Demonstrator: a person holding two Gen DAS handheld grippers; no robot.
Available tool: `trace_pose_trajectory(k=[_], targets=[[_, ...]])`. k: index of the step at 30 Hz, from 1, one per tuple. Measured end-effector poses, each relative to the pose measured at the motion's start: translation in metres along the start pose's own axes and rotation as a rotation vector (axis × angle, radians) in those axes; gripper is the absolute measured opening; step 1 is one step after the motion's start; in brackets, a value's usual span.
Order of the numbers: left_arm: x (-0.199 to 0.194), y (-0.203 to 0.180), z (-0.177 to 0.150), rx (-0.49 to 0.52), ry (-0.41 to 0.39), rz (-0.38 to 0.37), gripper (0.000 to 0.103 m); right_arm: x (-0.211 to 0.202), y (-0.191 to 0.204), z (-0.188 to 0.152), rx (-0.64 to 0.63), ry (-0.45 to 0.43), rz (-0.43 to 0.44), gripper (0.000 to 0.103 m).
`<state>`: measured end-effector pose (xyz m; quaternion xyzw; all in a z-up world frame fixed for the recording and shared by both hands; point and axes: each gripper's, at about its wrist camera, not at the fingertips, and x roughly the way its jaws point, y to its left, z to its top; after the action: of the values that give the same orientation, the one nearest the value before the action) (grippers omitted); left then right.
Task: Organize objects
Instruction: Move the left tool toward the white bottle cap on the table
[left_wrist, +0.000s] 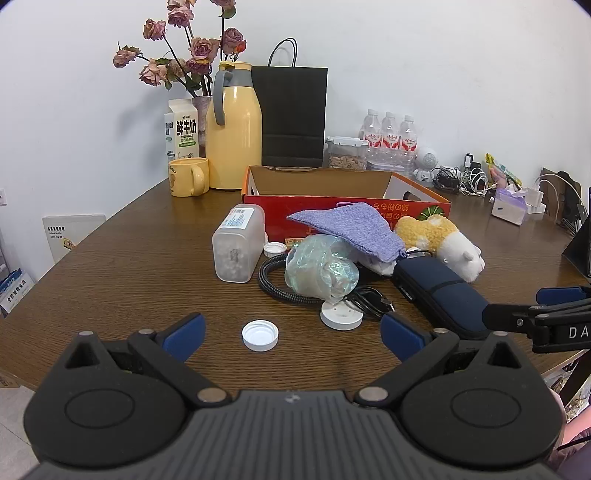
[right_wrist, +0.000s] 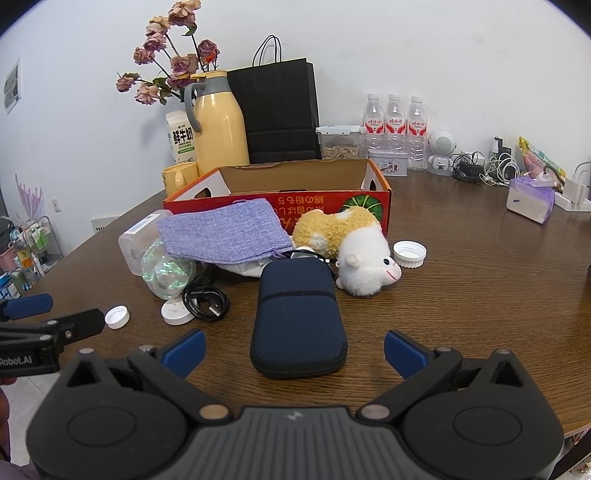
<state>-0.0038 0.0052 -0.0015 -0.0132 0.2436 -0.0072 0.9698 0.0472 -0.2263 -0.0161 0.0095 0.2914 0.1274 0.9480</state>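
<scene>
Nothing boxed yet. Left gripper (left_wrist: 291, 334) fingers wide apart, empty, framing a white cap (left_wrist: 260, 335) on the tabletop (left_wrist: 129, 266). Right gripper (right_wrist: 294, 350) equally spread, empty, before a navy pouch (right_wrist: 297, 317). Next, probably: close, lift, drop into the red box (right_wrist: 317, 177).

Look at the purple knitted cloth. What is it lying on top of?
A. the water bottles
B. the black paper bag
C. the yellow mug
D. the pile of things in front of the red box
D: the purple knitted cloth drapes over the crinkly plastic wrap and other clutter just in front of the red box, beside the plush toy, far from the mug, bottles and bag.
</scene>
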Motion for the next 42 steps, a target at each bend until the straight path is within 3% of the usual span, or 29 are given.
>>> trace_pose_trajectory(k=[42], targets=[[0.0018,0.003,-0.003,-0.002,0.005,-0.002,0.103,0.0015,-0.0005,-0.0014,0.003,0.001,0.0,0.103]])
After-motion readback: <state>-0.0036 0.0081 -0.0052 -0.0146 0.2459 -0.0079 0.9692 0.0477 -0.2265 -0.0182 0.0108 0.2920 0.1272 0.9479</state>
